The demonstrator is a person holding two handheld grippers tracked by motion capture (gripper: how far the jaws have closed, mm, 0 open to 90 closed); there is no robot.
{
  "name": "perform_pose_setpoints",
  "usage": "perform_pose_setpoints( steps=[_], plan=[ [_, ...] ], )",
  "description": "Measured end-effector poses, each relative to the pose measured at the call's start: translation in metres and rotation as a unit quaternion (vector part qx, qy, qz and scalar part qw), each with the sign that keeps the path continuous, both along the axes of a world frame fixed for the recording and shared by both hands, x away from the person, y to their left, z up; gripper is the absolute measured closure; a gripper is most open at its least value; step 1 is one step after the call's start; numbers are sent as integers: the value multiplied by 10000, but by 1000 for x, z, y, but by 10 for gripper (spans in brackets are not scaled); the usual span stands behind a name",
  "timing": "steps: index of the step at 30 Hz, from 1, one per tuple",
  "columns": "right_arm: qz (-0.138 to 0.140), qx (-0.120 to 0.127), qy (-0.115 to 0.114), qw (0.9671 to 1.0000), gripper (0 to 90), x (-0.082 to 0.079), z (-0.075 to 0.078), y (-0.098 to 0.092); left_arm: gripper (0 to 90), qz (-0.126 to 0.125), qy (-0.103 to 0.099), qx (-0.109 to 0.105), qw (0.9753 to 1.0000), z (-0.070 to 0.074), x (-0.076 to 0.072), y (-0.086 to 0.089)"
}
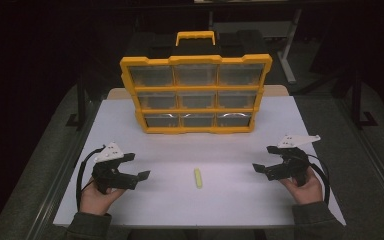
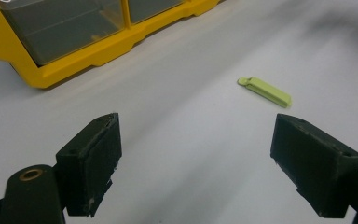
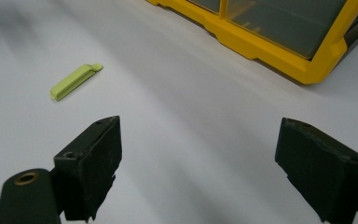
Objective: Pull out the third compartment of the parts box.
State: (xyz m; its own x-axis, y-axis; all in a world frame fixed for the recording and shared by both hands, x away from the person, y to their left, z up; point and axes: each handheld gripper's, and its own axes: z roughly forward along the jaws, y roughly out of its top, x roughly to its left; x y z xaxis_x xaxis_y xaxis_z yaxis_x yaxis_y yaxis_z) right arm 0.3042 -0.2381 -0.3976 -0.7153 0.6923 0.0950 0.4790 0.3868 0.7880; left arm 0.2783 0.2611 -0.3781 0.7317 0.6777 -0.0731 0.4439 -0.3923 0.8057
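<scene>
Low over the matte white table (image 1: pixel 230 200), each hand-held gripper, left (image 1: pixel 136 166) and right (image 1: pixel 263 159), gapes empty, flanking a flat lime plastic clip (image 1: pixel 198 177).

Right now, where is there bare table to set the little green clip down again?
Bare white tabletop lies between the yellow drawer organizer and the lime-green plastic clip, and along the near edge. The left claw and right claw, both open, crowd the clip's flanks.

Yellow-green clip (image 1: pixel 198 177) flat on table (image 1: pixel 240 200)
</scene>
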Motion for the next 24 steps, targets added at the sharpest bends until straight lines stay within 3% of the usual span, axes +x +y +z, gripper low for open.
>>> perform_pose_setpoints(
  steps=[12, 17, 24],
  plan=[
    [-57, 31, 11, 10000, 136, 0, 1, -4, 162, -110, 25, 10, 9999, 0, 1, -2],
    [-44, 47, -25, 10000, 139, -1, 2, -5, 183, -352, 82, -49, 9993, -1, 1, -4],
    [-51, 48, -37, 10000, 138, -2, 4, -6, 178, -361, 65, -188, 9992, 0, 0, -5]
  ],
)
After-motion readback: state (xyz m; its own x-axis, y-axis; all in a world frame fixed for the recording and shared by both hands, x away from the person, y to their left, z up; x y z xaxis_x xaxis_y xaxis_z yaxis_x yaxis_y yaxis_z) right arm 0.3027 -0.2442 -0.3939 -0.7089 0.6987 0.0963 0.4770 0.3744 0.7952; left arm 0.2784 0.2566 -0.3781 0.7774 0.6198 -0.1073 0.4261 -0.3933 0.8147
